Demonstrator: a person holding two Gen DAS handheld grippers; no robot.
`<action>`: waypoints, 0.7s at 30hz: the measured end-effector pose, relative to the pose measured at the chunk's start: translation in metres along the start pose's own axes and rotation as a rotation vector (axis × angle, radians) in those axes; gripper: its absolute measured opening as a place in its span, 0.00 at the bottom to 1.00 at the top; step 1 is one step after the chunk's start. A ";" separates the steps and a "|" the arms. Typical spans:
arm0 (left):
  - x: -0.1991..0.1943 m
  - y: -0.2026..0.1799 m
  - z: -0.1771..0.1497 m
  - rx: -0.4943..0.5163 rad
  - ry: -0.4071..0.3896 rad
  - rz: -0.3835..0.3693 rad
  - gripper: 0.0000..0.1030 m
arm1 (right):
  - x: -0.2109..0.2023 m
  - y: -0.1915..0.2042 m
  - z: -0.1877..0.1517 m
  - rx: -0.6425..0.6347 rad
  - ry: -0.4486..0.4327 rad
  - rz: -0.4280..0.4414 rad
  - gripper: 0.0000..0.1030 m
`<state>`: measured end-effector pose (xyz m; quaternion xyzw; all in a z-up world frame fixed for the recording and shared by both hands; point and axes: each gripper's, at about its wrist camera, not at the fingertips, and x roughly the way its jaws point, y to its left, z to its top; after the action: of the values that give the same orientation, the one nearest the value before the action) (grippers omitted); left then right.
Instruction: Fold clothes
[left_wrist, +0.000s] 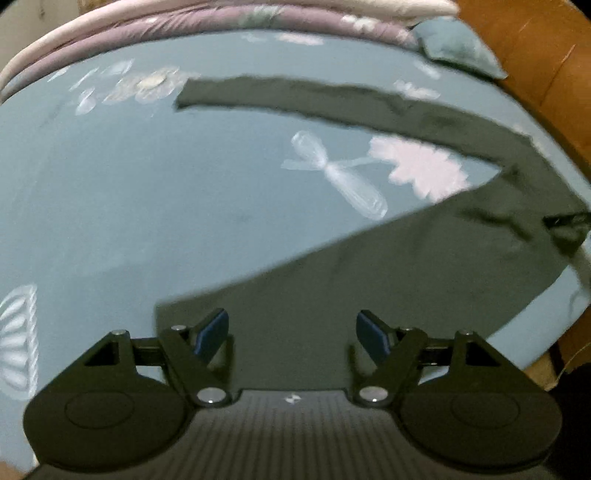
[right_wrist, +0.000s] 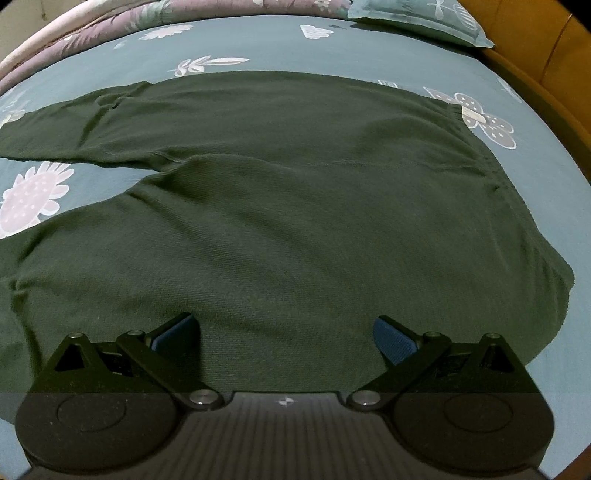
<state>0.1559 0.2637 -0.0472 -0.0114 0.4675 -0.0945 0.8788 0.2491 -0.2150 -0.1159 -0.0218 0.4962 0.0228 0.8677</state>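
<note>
Left wrist view: blue floral bedsheet filling the nine o'clock side, bare. At six o'clock, left gripper, jaws wide apart, blue pads clear of any cloth, nothing gripped. Just beyond the fingertips, hem of one leg of the dark green trousers, flat on the sheet, running up toward three o'clock. Other leg stretching from three o'clock back across to eleven o'clock, well apart from the first, a pink flower print between them. Folded purple quilt along twelve o'clock, pillow at one o'clock, wooden bed frame at two.

Right wrist view: leg fork at nine o'clock, trousers spread flat across the centre, elastic waistband at two o'clock. Right gripper at six o'clock above the seat fabric, jaws wide, holding nothing. Bedsheet showing at three o'clock.
</note>
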 end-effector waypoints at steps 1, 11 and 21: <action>0.004 -0.003 0.006 0.007 -0.009 -0.026 0.74 | 0.000 0.000 0.000 0.003 0.002 -0.004 1.00; 0.041 -0.049 0.043 0.106 -0.004 -0.234 0.75 | -0.031 0.019 -0.011 -0.069 0.023 0.061 1.00; 0.037 -0.075 0.057 0.157 0.011 -0.262 0.75 | -0.045 0.016 -0.041 -0.120 0.019 0.092 1.00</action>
<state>0.2117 0.1800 -0.0372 -0.0029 0.4580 -0.2446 0.8546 0.1897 -0.2021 -0.0978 -0.0512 0.5028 0.0920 0.8580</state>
